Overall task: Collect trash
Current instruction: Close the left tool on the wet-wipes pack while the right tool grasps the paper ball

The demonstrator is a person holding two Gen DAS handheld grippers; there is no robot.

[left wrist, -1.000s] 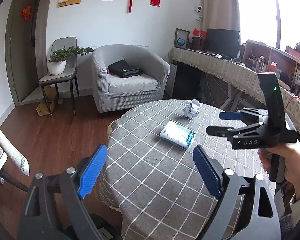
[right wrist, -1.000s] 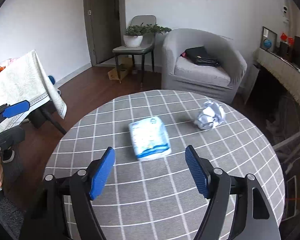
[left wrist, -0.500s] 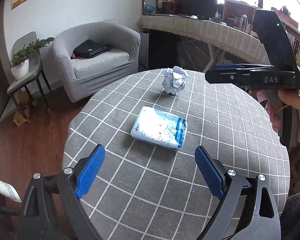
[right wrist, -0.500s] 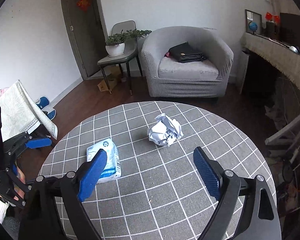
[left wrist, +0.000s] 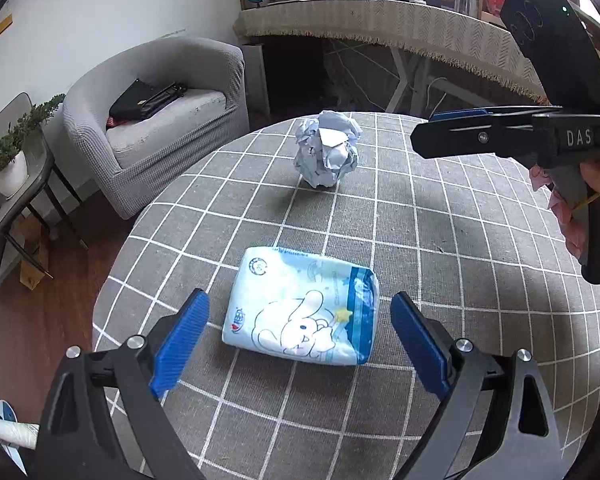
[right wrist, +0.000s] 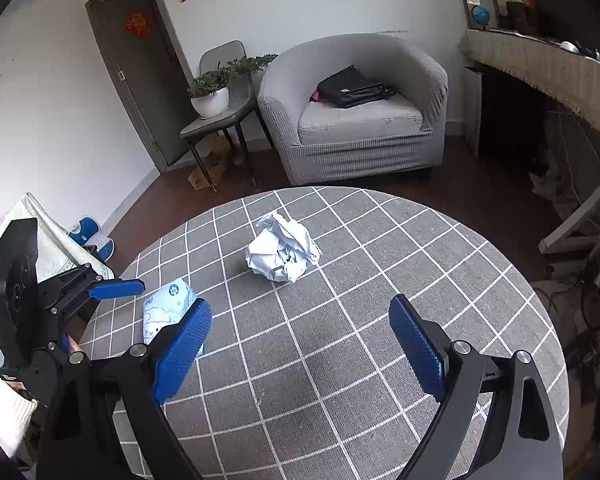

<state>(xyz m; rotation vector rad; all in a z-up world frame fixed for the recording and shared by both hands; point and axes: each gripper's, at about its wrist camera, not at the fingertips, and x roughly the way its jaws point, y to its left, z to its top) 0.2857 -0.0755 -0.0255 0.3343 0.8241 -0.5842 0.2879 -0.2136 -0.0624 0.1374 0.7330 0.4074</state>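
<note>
A crumpled white paper ball [left wrist: 327, 154] lies on the round table with a grey checked cloth [left wrist: 440, 240]. It also shows in the right wrist view [right wrist: 282, 253]. A blue and white tissue pack [left wrist: 304, 316] lies nearer, between the open fingers of my left gripper [left wrist: 300, 340], which hovers just above it. The pack shows partly in the right wrist view [right wrist: 166, 310]. My right gripper [right wrist: 300, 352] is open and empty above the table, short of the paper ball. It appears from the side in the left wrist view [left wrist: 500, 136].
A grey armchair [right wrist: 352, 112] with a black bag stands beyond the table. A chair with a potted plant [right wrist: 216, 96] is to its left. A long fringed counter [left wrist: 400, 24] runs along the right. Wooden floor surrounds the table.
My left gripper has moved forward and down over the tissue pack, which now lies between its fingers. My right gripper has swung towards the paper ball. Both stay open.
</note>
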